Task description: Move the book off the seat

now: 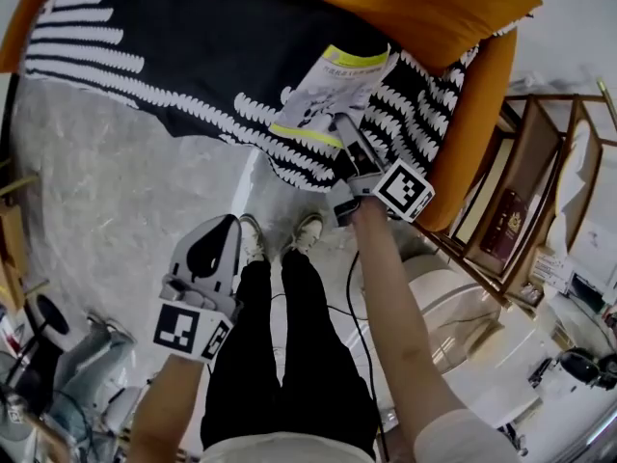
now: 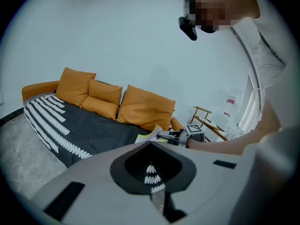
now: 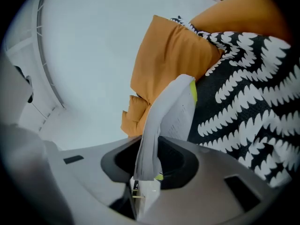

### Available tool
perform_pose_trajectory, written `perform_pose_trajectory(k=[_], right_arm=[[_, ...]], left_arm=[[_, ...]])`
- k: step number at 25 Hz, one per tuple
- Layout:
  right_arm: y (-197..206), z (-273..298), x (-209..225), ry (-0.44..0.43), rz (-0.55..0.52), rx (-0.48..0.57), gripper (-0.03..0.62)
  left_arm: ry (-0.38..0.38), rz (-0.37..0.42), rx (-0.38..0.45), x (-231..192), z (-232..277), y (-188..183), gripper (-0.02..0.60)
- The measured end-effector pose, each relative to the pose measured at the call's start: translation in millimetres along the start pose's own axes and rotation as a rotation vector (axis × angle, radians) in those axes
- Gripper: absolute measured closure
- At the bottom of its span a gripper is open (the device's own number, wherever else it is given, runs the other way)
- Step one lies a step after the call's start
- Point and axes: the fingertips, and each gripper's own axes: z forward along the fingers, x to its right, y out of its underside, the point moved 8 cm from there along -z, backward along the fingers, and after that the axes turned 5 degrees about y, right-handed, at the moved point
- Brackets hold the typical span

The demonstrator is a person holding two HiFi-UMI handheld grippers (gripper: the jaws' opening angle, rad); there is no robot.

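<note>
Now gripping the book (image 1: 328,90) with the right gripper (image 1: 342,125), with the jaws shut tight on its near edge. Holding it over the black and white blanket (image 1: 193,46) at the right end of the orange sofa (image 1: 477,114), white cover up, with yellow stripes at the near and far ends. Cannot tell whether its far edge touches the blanket. Looking along the right gripper's jaws: thin pages pinched between them, sticking up and leaning right, with an orange cushion (image 3: 164,55) behind.

Holding the left gripper (image 1: 231,225) low and near, on the left, over the gray floor (image 1: 106,191), well apart from the sofa. With jaws pressed together there and nothing between them, only a bit of blanket pattern far off through the hole.

Standing just near the sofa in black trousers (image 1: 280,355) and pale shoes (image 1: 307,230), toes close to the blanket's edge. Lined up along the far back of the sofa, three orange cushions (image 2: 140,109). Off to the right, past the sofa's arm, a wooden rack (image 1: 521,191) with a dark red thing (image 1: 506,225) in it.
</note>
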Motion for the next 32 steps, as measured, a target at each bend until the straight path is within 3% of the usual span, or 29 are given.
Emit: perform_pose_trajectory(k=[6,18,32], right_arm=[[-4.8,-28.8,-39.4,-0.032,0.020,0.052,0.485],[-21.9,-109.7,-155.1,-0.166,-0.091,0.122,0.485],[-16.3,-180.8,-265.6,-0.229,-0.140,0.195,0.485]], left_arm=[[0.010,0.014,0.027,2.7,-20.7,-11.9,0.566],[0.017,0.067,0.121,25.9,-75.6,-53.0,0.566],[0.029,0.099,0.230,38.3,-161.0,-111.3,0.566]])
